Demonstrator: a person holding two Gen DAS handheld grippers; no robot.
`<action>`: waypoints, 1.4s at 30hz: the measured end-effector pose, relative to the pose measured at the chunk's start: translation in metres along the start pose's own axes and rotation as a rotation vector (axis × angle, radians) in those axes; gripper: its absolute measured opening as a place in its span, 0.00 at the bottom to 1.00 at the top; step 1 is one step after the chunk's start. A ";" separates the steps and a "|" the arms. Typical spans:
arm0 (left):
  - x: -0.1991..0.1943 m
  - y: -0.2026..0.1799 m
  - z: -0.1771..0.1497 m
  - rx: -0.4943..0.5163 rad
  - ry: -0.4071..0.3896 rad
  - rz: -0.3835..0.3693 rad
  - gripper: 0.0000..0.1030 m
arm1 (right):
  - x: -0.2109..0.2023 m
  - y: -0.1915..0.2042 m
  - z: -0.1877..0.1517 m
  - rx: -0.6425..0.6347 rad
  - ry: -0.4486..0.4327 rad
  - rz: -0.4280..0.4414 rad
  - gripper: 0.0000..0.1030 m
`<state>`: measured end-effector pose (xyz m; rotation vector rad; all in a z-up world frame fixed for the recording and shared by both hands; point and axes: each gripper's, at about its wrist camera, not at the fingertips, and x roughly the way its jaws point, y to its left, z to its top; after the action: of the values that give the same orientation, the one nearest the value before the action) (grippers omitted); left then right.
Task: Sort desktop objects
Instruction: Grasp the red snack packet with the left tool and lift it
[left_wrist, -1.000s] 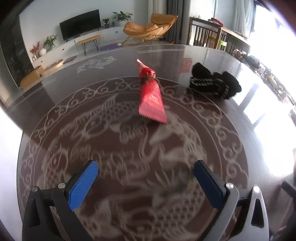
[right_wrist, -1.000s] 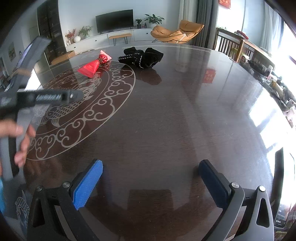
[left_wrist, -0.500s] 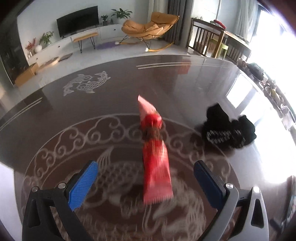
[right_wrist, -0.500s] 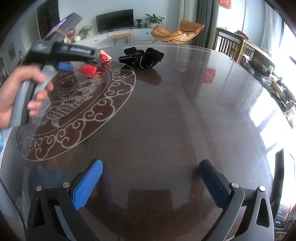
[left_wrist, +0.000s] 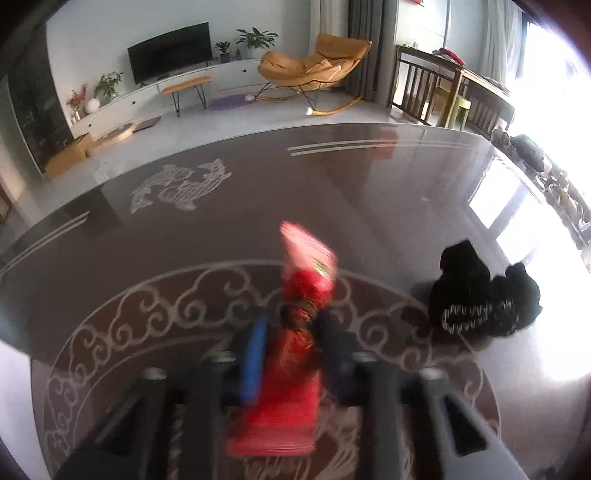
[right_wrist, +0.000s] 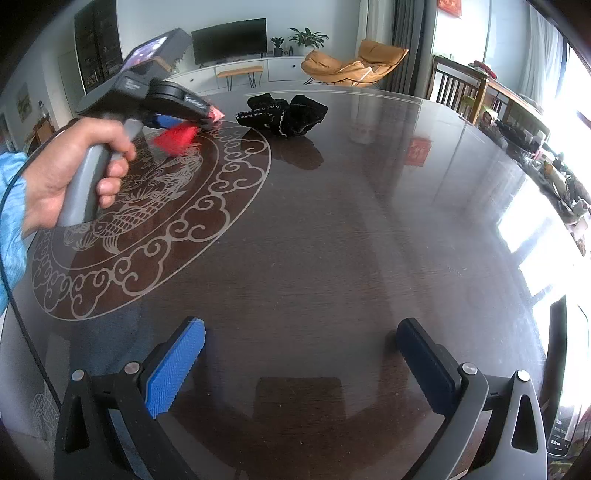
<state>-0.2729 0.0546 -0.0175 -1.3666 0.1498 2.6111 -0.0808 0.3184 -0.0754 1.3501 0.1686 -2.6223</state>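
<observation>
A red snack packet (left_wrist: 295, 354), tied at its neck with a brown band, lies on the dark round table (left_wrist: 369, 206). My left gripper (left_wrist: 295, 328) is closed around the packet, one blue pad (left_wrist: 253, 358) on each side of it; the image is blurred. In the right wrist view the left gripper (right_wrist: 184, 122) is seen over the red packet (right_wrist: 175, 136). A pair of black socks (left_wrist: 484, 295) lies to the packet's right, also in the right wrist view (right_wrist: 284, 112). My right gripper (right_wrist: 299, 358) is open and empty, low over the bare near part of the table.
The table (right_wrist: 351, 240) carries a pale dragon-and-cloud pattern (right_wrist: 155, 206). Clutter lines the table's far right edge (right_wrist: 546, 162). Beyond the table are a TV, an orange lounge chair and wooden dining chairs.
My left gripper moved forward over the red packet and its jaws closed on it. My right gripper has stayed still and open.
</observation>
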 end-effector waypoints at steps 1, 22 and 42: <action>-0.007 0.004 -0.009 -0.010 -0.004 0.004 0.22 | 0.000 0.000 0.000 0.000 0.000 0.000 1.00; -0.108 0.033 -0.181 -0.081 -0.006 0.065 0.96 | 0.000 0.000 0.000 0.000 0.000 0.000 1.00; -0.102 0.033 -0.174 -0.088 0.004 0.056 1.00 | 0.031 -0.029 0.092 -0.110 -0.050 0.206 1.00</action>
<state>-0.0839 -0.0207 -0.0327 -1.4160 0.0761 2.6906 -0.1777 0.3256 -0.0467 1.1969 0.1557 -2.4355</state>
